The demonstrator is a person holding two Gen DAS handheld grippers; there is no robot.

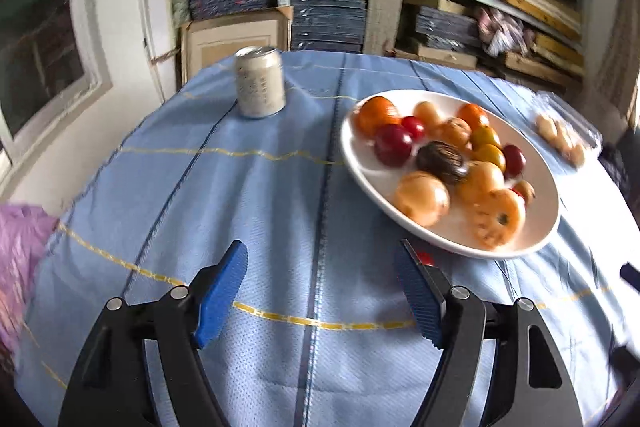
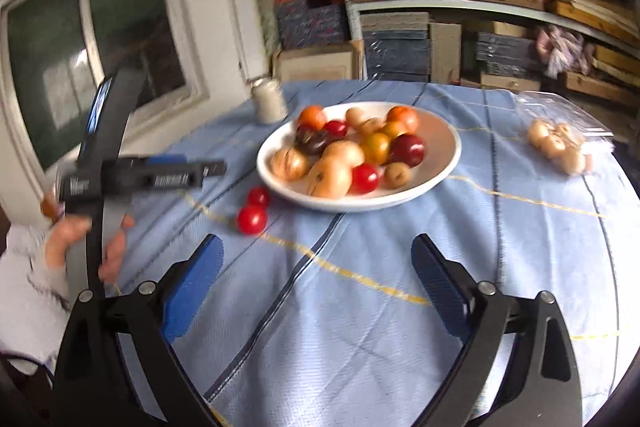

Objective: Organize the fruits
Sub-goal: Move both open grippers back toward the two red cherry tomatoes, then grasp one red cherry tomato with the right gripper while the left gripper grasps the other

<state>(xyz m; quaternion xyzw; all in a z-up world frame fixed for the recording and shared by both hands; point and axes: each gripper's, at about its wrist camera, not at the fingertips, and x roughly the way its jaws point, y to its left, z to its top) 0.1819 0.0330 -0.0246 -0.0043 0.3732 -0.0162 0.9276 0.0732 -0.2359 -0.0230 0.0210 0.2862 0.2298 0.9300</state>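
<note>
Fruits point(image 2: 352, 151) heaped on white plate point(image 2: 436, 183) | two red tomatoes point(image 2: 252, 219) beside it on tabletop point(image 2: 360, 307) | left gripper point(image 1: 320, 291) fingers spread, empty | right gripper point(image 2: 316, 291) fingers spread, empty

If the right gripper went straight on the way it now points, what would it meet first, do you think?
Probably the blue tablecloth first, since the open right gripper tilts downward; the white plate lies farther along, though depth is unclear.

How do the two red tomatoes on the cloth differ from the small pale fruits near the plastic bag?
The tomatoes are glossy red; the pale fruits are dull beige. The tomatoes are only two, lying beside the plate's left rim; the pale fruits form a larger cluster far to its right, by the plastic bag. Both groups are small, round, and rest on the blue cloth, outside the plate.
</note>
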